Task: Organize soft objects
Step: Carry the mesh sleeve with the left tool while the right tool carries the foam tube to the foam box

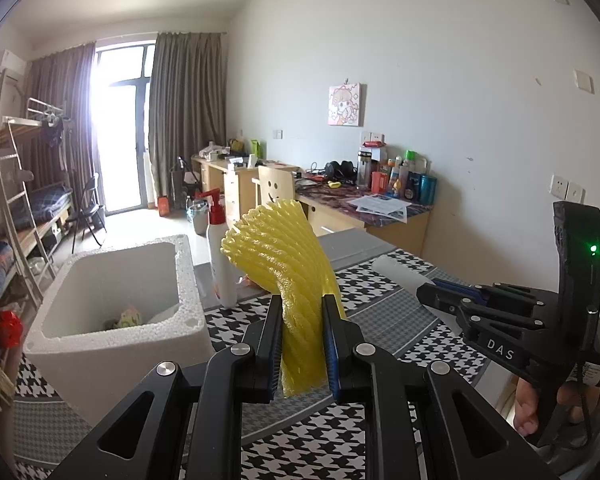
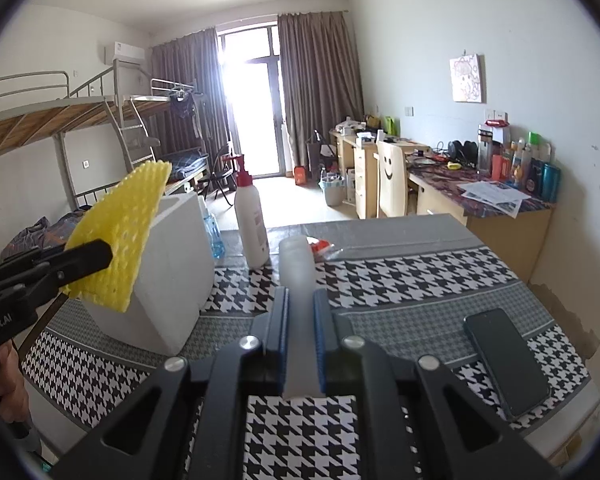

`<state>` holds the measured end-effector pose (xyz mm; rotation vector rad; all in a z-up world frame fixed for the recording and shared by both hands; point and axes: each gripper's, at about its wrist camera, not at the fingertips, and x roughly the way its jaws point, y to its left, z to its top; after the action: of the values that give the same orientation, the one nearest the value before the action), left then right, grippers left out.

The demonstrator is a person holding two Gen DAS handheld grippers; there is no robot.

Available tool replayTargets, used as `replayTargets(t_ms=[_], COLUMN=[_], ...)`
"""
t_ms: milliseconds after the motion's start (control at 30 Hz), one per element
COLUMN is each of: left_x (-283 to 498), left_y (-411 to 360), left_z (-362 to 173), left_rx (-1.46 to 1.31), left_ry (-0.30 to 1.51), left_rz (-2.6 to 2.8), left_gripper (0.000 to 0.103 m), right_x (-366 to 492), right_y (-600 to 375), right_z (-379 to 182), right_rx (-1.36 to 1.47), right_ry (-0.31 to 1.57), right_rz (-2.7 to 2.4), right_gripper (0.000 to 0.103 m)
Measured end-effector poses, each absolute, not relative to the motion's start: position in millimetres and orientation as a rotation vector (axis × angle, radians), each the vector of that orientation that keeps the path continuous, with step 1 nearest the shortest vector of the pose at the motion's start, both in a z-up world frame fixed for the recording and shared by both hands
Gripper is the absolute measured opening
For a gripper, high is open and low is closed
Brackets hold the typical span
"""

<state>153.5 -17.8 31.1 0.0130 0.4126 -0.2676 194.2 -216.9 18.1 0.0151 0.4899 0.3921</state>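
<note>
Above the houndstooth table, left gripper clamps yellow foam net; right gripper clamps white foam sleeve.

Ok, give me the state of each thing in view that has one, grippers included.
left gripper: shut on yellow foam net, held upright
right gripper: shut on white foam piece
styrofoam box: open-topped, some items inside
pump bottle: upright, capped
phone: flat on table, screen dark
</note>
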Motion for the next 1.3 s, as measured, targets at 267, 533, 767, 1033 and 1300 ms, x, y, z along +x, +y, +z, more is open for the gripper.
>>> replayTargets(t_ms=[267,533,767,1033,1300], left_x=[159.1,166.5,167.8,169.9,174.9], left_y=[-12.7,-14.1,-13.0,-12.4,-7.5], left_z=[34.7,39.9,42.6,47.6,48.4], left_rx=[0.012,0.026,0.026,0.031,0.024], left_ry=[0.404,0.395,0.383,0.368,0.363], left_rz=[-0.252,-0.230,-0.211,-0.196,-0.175], left_gripper=[0.019,0.019,0.019,0.019,0.019], right_x=[200.2,208.1,211.4,214.5,218.6], right_y=[-212.7,-210.7,-208.9,-207.3,-202.0], right_z=[24.5,27.1,30.3,35.3,37.0], right_rx=[0.013,0.022,0.019,0.019,0.019], right_ry=[0.471,0.460,0.450,0.439,0.441], right_rz=[0.399,0.416,0.429,0.439,0.451], right_gripper=[0.015,0.015,0.015,0.015,0.015])
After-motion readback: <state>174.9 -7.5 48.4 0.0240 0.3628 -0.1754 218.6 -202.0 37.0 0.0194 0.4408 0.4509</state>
